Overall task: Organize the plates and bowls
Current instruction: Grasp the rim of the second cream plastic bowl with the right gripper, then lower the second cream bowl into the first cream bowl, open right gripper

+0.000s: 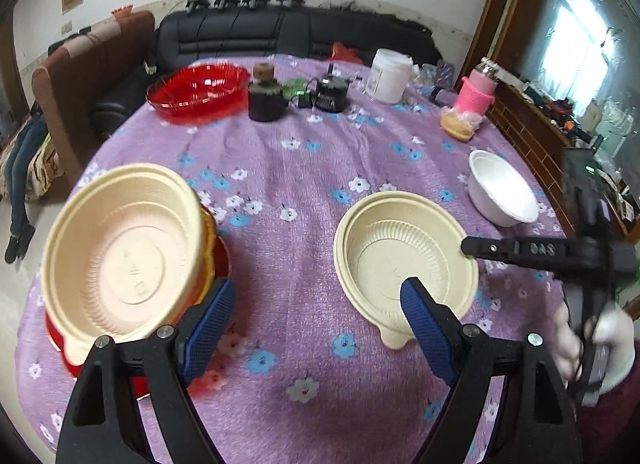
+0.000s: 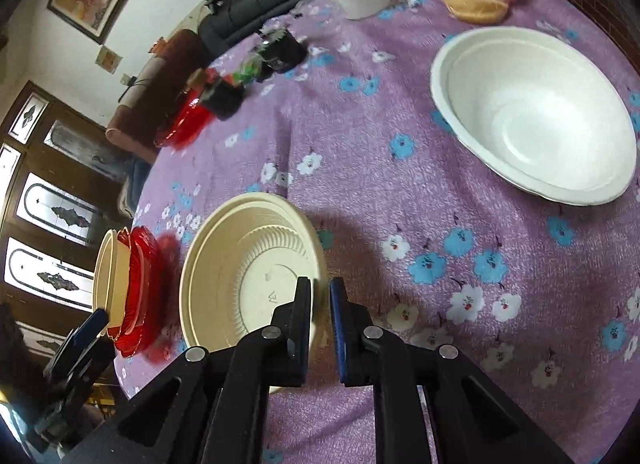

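A cream bowl (image 1: 120, 256) tops a stack on red plates (image 1: 218, 260) at the table's left. A second cream bowl (image 1: 404, 260) sits on the purple flowered cloth (image 1: 304, 168) in the middle. A white bowl (image 1: 502, 192) sits at the right. My left gripper (image 1: 316, 316) is open and empty, low over the cloth between the stack and the second cream bowl. My right gripper (image 2: 320, 304) is nearly shut around the near rim of the second cream bowl (image 2: 248, 272); it shows in the left wrist view (image 1: 470, 246). The stack (image 2: 128, 292) and white bowl (image 2: 532, 116) show in the right wrist view.
At the table's far side stand a red glass dish (image 1: 196, 90), a dark jar (image 1: 266, 100), a black pot (image 1: 332, 94), a white tub (image 1: 390, 74), a pink bottle (image 1: 476, 94) and a bagged bun (image 1: 460, 126). A sofa (image 1: 280, 34) is behind.
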Tool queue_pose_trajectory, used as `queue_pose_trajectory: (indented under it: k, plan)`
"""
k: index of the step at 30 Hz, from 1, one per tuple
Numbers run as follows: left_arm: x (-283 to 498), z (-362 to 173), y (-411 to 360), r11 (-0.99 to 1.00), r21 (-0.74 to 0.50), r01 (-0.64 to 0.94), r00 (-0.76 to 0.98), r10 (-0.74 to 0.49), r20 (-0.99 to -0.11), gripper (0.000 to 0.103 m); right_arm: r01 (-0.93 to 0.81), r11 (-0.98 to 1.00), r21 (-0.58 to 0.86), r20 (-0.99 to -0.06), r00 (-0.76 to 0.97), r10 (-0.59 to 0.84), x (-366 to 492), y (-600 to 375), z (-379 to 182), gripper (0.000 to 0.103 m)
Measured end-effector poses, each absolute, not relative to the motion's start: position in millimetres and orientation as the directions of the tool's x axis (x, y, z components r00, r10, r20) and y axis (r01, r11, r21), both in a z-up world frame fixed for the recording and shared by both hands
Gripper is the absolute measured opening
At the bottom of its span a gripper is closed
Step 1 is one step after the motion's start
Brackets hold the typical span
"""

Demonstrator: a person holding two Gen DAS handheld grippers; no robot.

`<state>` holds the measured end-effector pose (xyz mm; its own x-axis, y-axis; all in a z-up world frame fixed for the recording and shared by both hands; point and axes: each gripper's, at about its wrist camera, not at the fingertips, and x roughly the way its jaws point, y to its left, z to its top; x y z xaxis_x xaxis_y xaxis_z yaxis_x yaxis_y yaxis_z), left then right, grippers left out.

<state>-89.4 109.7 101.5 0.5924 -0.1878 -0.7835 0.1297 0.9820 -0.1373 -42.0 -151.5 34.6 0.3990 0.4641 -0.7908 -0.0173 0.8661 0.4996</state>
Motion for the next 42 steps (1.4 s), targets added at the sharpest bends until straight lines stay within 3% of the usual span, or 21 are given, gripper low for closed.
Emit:
queue_pose_trajectory:
  k: [5,17,20,23,25,27,29,42]
  plan:
    - [-72.2,89.0,95.9,0.988,-0.094,0.119,0.575,-0.146,-0.805,0.084,-0.054,0.878,0.475,-0.778,0.440,0.448,-50.5,-148.6,36.2,0.028]
    - [-43.6,50.8,78.8,0.990,-0.079,0.118,0.500,-0.128,-0.856,0.084,-0.083,0.882,0.464,-0.781,0.431,0.452,-53.9,-141.3,20.9,0.028]
    - [-40.5,47.0,76.9,0.989,-0.086,0.122,0.491,-0.135,-0.861,0.073,-0.091,0.883,0.460,-0.782,0.430,0.451,-54.1,-137.0,17.9,0.028]
    - [-38.8,43.2,74.6,0.986,-0.092,0.136,0.471,-0.146,-0.870,0.050,-0.097,0.884,0.457,-0.784,0.425,0.452,-54.9,-133.2,15.6,0.028]
    - [-38.7,40.9,72.8,0.984,-0.096,0.149,0.458,-0.155,-0.875,0.029,-0.098,0.882,0.460,-0.784,0.421,0.456,-55.3,-132.1,13.7,0.028]
    - [-40.4,40.4,70.4,0.978,-0.120,0.168,0.450,-0.184,-0.874,0.019,-0.097,0.880,0.465,-0.782,0.422,0.459,-56.3,-131.6,12.8,0.028]
    - [-44.1,43.4,67.5,0.978,-0.114,0.175,0.463,-0.184,-0.867,0.018,-0.102,0.879,0.466,-0.777,0.427,0.462,-58.1,-130.9,14.2,0.020]
    - [-87.7,118.1,107.1,0.978,-0.152,0.142,0.611,-0.208,-0.764,0.019,-0.199,0.878,0.435,-0.716,0.514,0.471,-77.4,-103.1,81.5,0.020]
